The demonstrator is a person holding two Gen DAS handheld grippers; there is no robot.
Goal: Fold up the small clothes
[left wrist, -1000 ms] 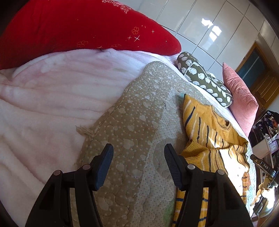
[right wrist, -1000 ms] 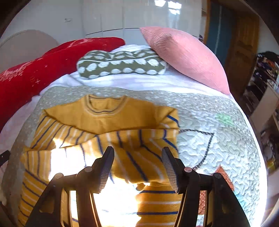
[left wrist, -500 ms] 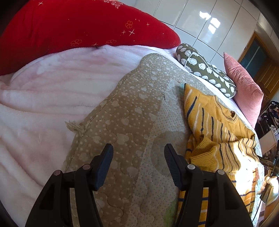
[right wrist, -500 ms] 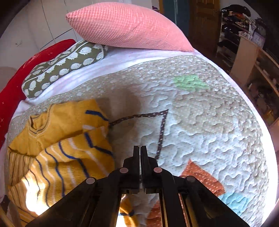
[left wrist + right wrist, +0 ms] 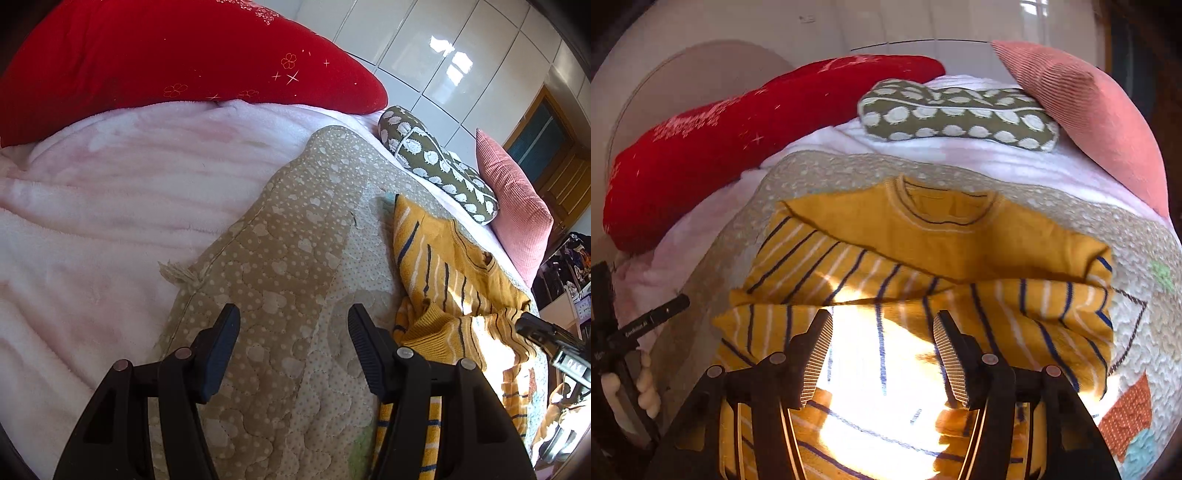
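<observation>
Mid-fold: yellow striped sweater [image 5: 945, 236] is lying on the bed's quilt [image 5: 288, 266] toward the pillow end, one sleeve already folded across. Right tongs [image 5: 882, 350] are opening over its sunlit body, gripping nothing. Left tongs [image 5: 293, 343] are hanging wide over bare quilt beside it. Next probably calls for pinching the hem.

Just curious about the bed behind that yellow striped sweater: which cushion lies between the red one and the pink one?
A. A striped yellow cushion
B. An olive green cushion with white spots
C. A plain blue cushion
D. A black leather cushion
B: in the right wrist view the olive green cushion with white spots lies between the red cushion and the pink cushion.
</observation>
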